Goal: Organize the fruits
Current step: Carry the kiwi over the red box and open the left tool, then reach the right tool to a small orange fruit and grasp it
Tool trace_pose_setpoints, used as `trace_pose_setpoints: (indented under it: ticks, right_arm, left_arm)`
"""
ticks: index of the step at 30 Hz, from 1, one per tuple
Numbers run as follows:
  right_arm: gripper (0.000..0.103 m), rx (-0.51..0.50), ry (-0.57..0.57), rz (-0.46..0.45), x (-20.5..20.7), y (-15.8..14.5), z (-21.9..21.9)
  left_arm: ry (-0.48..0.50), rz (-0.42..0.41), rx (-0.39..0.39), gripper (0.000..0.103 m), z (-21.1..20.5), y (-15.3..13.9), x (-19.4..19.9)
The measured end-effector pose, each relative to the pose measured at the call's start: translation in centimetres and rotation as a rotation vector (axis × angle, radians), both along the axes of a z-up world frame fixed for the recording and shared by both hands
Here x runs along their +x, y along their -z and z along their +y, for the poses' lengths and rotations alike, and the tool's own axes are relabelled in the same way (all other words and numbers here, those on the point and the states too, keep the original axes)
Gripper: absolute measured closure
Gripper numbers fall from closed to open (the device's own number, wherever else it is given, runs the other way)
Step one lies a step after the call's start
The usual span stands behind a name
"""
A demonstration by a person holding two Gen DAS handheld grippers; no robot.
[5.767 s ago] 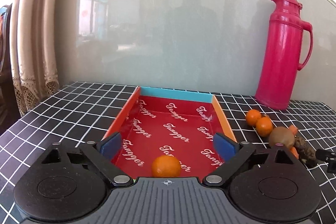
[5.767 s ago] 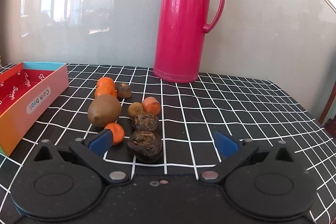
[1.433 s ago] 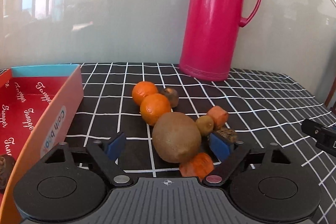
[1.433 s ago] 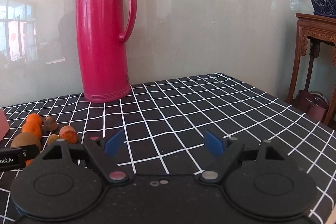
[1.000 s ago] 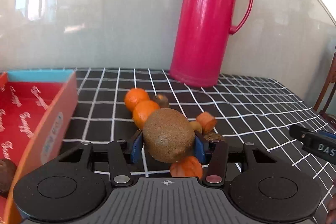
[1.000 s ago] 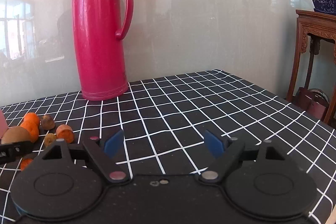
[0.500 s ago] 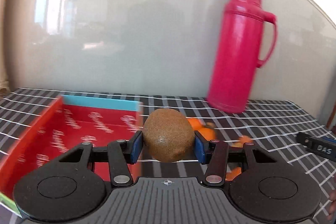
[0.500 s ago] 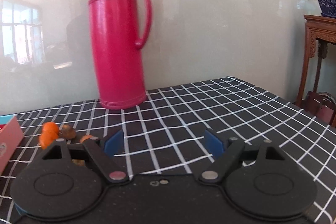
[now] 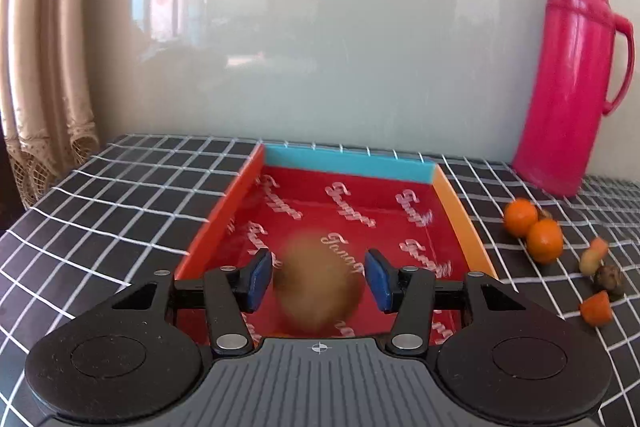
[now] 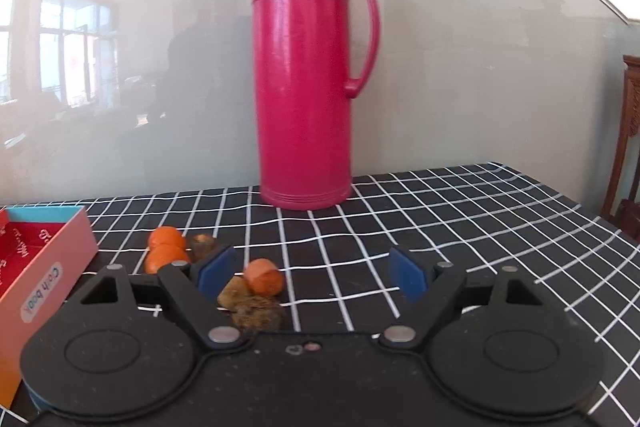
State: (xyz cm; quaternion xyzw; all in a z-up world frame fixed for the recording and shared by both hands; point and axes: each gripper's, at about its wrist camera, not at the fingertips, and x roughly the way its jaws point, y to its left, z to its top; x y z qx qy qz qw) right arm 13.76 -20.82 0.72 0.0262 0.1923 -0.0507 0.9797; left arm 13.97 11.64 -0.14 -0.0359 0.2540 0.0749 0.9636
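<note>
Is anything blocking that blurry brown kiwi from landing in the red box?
Nothing visible does. The kiwi is blurred between the left gripper pads, right over the box's red floor; small gaps show beside it, and the floor around it looks bare.

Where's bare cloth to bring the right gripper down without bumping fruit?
Free: the checked cloth right of the flask, out to the table's far edge. Crowded: between box and flask, where oranges and small fruit pieces cluster.
</note>
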Motion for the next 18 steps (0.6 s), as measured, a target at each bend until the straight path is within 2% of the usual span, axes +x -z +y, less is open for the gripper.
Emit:
trace_pose_setpoints:
  ticks: [1,2,4,9,18]
  right_arm:
    - [0.020,-0.011,-0.011,-0.001,-0.1,0.0,0.3]
    - [0.020,-0.024,-0.024,-0.002,-0.2,0.0,0.6]
    - [0.020,-0.049,-0.063,-0.003,-0.4,0.1,1.0]
    - [0.020,-0.117,-0.135,0.006,-1.1,0.6,1.4]
    - [0.022,-0.076,-0.200,0.061,-1.1,1.1,1.5]
  left_arm:
    - [-0.002,-0.013,0.007,0.043,0.0,-0.3,-0.2]
    - [-0.005,-0.024,0.013,0.029,-0.1,-0.4,-0.3]
    - [-0.006,-0.051,0.032,0.019,-0.5,-0.7,-0.8]
    - [0.024,-0.074,0.050,0.014,-1.6,-1.0,-0.8]
    - [0.021,-0.100,0.073,0.011,-2.1,-1.5,-1.6]
